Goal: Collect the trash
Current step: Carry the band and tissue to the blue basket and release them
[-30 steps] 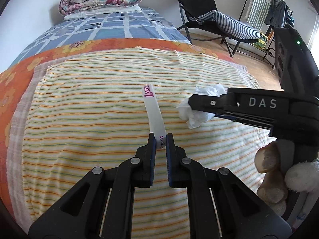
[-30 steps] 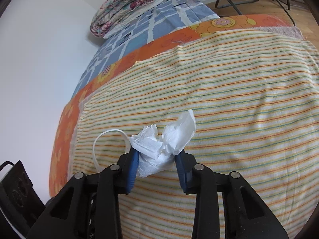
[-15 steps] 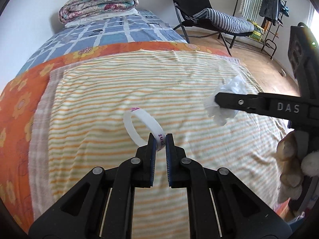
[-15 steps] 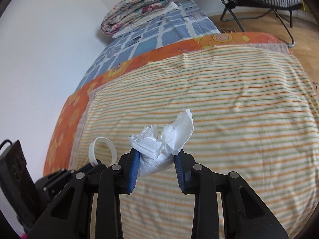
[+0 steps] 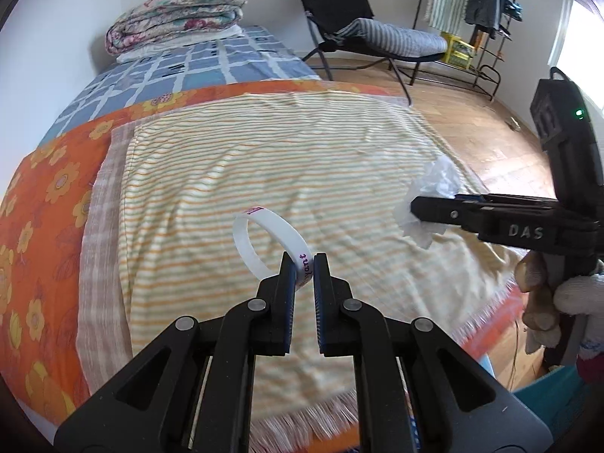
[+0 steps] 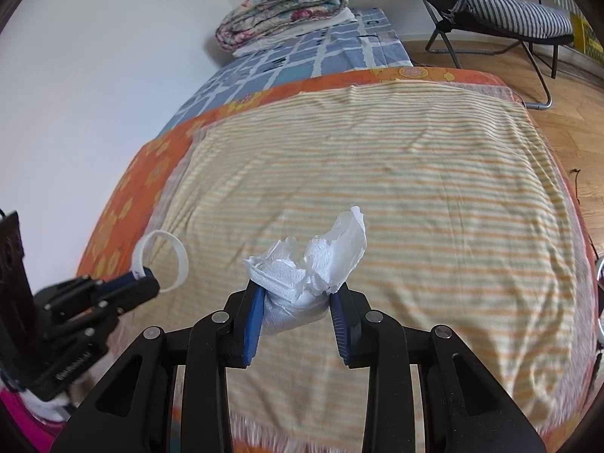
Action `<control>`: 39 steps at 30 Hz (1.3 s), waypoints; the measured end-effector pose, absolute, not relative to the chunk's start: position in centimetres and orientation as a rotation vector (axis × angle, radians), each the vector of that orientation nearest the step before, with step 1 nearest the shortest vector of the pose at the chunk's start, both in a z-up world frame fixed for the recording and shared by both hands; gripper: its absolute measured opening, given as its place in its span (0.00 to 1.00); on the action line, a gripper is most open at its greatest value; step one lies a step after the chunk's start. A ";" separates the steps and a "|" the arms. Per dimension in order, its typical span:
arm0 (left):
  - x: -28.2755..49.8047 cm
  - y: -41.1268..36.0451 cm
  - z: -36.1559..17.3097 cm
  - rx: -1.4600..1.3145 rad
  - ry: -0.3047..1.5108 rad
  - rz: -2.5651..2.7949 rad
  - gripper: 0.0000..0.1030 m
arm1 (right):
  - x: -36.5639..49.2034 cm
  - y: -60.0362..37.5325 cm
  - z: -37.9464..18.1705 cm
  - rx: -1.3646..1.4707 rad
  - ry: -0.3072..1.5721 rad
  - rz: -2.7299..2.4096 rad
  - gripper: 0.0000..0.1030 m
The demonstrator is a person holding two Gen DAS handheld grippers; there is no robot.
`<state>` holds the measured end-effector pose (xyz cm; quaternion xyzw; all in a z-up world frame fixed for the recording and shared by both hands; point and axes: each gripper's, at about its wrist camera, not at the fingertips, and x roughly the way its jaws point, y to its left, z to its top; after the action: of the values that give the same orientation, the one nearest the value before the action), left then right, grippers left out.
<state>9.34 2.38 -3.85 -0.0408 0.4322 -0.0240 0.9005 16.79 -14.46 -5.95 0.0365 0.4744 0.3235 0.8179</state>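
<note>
Both my tongs have lifted back from the striped blanket (image 5: pixel 287 158): left gripper (image 5: pixel 302 266) clamped on a white plastic band (image 5: pixel 264 232), right gripper (image 6: pixel 296 304) clamped on crumpled tissue (image 6: pixel 313 264), above the bed's foot.

Left gripper (image 5: pixel 303 268) points downward from bottom centre of its frame, jaws nearly closed. Right gripper (image 6: pixel 296 296) grips, jaws partly parted; a gloved hand (image 5: pixel 555 302) at right edge holds it.
</note>
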 end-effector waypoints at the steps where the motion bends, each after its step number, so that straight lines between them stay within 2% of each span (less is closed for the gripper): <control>1: 8.4 1.8 -3.5 -0.087 0.891 -0.061 0.07 | 16.1 -14.8 -5.8 0.078 1.012 0.695 0.29; 13: 1.3 -1.8 -2.1 -0.100 0.870 -0.139 0.07 | 7.6 -17.7 -4.7 0.007 0.977 0.748 0.29; 39: -8.3 -6.5 -6.7 -0.098 0.963 -0.241 0.07 | -3.3 -20.9 -9.4 -0.100 1.053 0.771 0.32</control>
<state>-8.34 -6.49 -6.73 -0.0470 0.4617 -0.1154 0.8782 -3.26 -20.86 -9.41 -0.0467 0.4899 0.3584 0.7933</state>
